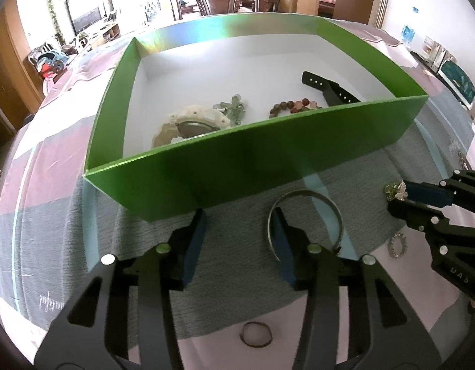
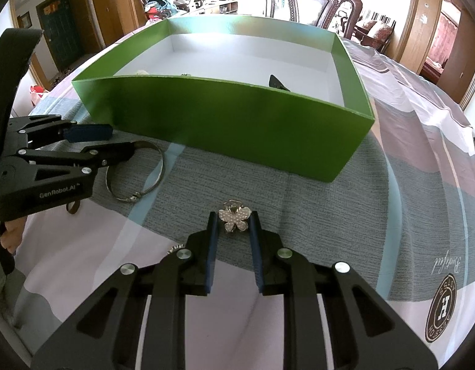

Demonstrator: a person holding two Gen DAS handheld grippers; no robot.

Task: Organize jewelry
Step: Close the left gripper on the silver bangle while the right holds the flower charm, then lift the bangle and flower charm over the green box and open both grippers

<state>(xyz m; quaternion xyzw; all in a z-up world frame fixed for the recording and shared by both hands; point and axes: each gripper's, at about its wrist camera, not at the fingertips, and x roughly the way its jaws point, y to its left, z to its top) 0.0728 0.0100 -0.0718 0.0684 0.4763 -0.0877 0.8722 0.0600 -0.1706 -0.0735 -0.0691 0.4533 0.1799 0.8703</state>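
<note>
On the cloth-covered tabletop, the right tool pinches a dotted flower-shaped hair clip between its 2 blue pads, petals facing up. The left tool stands spread, 1 finger inside a silver bangle lying flat with its clasp toward the camera. Beyond, the green box, long side crosswise, holds a watch, a bead bracelet and a black strap.
</note>
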